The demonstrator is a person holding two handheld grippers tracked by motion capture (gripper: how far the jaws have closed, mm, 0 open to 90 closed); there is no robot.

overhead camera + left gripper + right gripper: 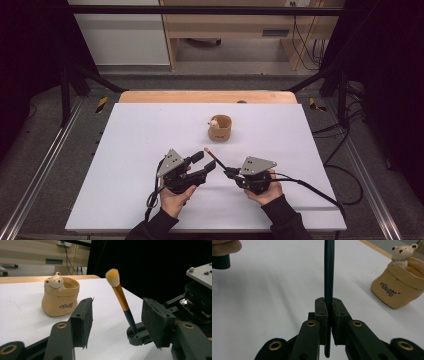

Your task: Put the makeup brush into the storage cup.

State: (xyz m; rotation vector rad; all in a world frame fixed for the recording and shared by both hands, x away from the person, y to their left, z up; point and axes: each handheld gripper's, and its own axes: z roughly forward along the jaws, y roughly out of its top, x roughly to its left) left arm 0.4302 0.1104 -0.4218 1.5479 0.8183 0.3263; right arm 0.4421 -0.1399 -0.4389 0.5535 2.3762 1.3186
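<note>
Centrally, on the near half of the white sheet [150, 130], both grippers face each other over bare surface. Right gripper [231, 173]: jaws pressed together on the dark handle of a makeup brush [214, 157]. In the right gripper view the handle [329, 270] runs straight up between the pads and its butt sticks out just below them. Brush slants up and away from the person, toward the pot; tuft end is free in the air.

Left gripper [204, 162]: jaws spread, nothing between the pads. In the left gripper view its two pads [83, 320] stand apart, with the brush [121, 298] beyond the gap, nearer the right-hand pad and clear of both. Gold ferrule and pale tuft sit above the pad tops. The right gripper's tip [140, 335] shows low down beside that pad, very close; whether they touch I cannot tell.

Pot [220, 128]: tan, sack-shaped, a small bear figure on its rim, upright, mouth open. It stands beyond the brush tip, near the sheet's middle, apart from both grippers.

Room: wide bare sheet left of the left gripper and right of the right one. Near edge of the sheet lies just behind the wrists. Far edge meets a strip of wooden tabletop [150, 96], well beyond the pot. Dark frame rails [40, 165] flank both sides.
</note>
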